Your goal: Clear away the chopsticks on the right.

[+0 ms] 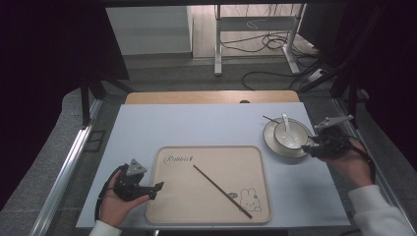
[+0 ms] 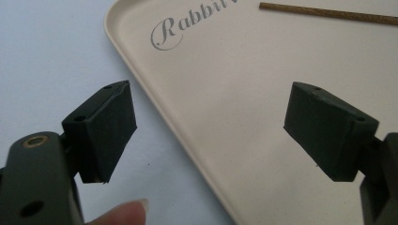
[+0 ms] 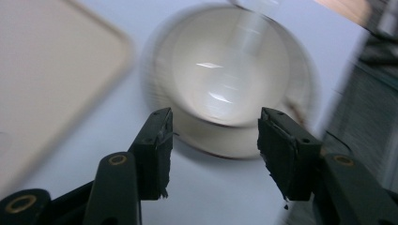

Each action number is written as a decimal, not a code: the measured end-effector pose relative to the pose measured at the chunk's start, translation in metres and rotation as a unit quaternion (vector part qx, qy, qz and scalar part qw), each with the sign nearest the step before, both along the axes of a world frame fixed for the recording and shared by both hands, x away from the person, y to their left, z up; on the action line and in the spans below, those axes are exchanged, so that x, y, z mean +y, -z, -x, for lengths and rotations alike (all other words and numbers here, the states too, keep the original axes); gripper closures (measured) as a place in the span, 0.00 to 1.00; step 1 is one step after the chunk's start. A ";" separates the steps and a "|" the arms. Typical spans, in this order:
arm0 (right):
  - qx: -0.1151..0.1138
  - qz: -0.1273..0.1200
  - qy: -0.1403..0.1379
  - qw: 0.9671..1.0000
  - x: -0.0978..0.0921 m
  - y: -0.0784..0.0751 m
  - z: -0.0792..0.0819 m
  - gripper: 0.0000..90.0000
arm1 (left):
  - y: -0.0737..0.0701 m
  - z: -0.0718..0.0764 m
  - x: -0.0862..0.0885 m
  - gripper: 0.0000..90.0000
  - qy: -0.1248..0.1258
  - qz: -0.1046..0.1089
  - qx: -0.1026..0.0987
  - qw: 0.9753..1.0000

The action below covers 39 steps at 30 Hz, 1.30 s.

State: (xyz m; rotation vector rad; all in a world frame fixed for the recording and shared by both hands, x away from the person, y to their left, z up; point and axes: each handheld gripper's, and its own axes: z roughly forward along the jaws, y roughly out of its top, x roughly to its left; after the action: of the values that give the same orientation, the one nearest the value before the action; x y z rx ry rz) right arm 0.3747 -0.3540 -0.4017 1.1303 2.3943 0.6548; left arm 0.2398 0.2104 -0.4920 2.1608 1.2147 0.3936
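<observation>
Right gripper view looks along the right gripper [image 3: 213,152], whose two black jaws stand well apart with nothing between them; they touch nothing. Just beyond their tips sits a white bowl [image 3: 230,70] on a saucer [image 3: 220,143], both blurred. In the high view the right gripper [image 1: 314,145] is held at the right rim of the saucer [image 1: 270,142], very near it, though whether it touches cannot be told. The bowl [image 1: 285,140] stands in the middle of the saucer with a white spoon [image 1: 286,125] resting in it, and one dark chopstick [image 1: 269,119] lies across the saucer's far-left rim.

The left gripper [image 2: 211,136] in its own view is spread wide, empty, its jaws straddling the near-left edge of the beige tray [image 2: 244,140]: one jaw is over the pale blue mat [image 2: 51,51], the other over the tray's floor. A fingertip [image 2: 124,213] shows at the bottom. From above, the left gripper [image 1: 152,189] sits at the tray's near-left corner, held in the person's left hand [image 1: 115,201].

Left of the saucer, the tray [image 1: 162,206] lies on the mat [image 1: 196,123], printed with "Rabbit" lettering and a small rabbit drawing. A second chopstick [image 1: 221,191] lies diagonally across the tray's floor, well apart from both grippers.
</observation>
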 end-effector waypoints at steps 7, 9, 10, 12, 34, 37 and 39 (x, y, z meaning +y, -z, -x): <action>0.045 0.025 0.035 0.998 -0.056 0.026 -0.058 0.52 | 0.001 0.000 0.001 0.19 -0.001 -0.002 0.003 1.000; 0.054 0.028 0.032 0.998 -0.059 0.029 -0.063 0.53 | 0.002 0.000 0.001 0.19 -0.003 -0.003 0.004 1.000; 0.068 0.037 0.028 0.997 -0.062 0.035 -0.070 0.55 | 0.003 0.000 0.002 0.19 -0.004 -0.003 0.005 1.000; 0.078 0.044 0.024 0.996 -0.063 0.041 -0.075 0.57 | 0.003 0.000 0.002 0.19 -0.005 -0.003 0.005 1.000; 0.136 0.083 -0.034 0.987 -0.056 0.056 -0.087 0.92 | 0.003 0.001 0.003 0.19 -0.009 -0.002 0.004 1.000; 0.132 0.076 -0.022 0.988 -0.055 0.052 -0.084 0.92 | 0.003 0.000 0.003 0.19 -0.007 -0.004 0.004 1.000; 0.126 0.067 -0.011 0.990 -0.054 0.046 -0.080 0.92 | 0.003 0.000 0.003 0.19 -0.006 -0.004 0.004 1.000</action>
State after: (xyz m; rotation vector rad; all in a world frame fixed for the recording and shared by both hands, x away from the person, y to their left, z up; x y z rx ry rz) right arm 0.4547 -0.4082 -0.4473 1.1925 2.6192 0.3689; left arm 0.2393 0.2131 -0.4949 2.1643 1.2340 0.3957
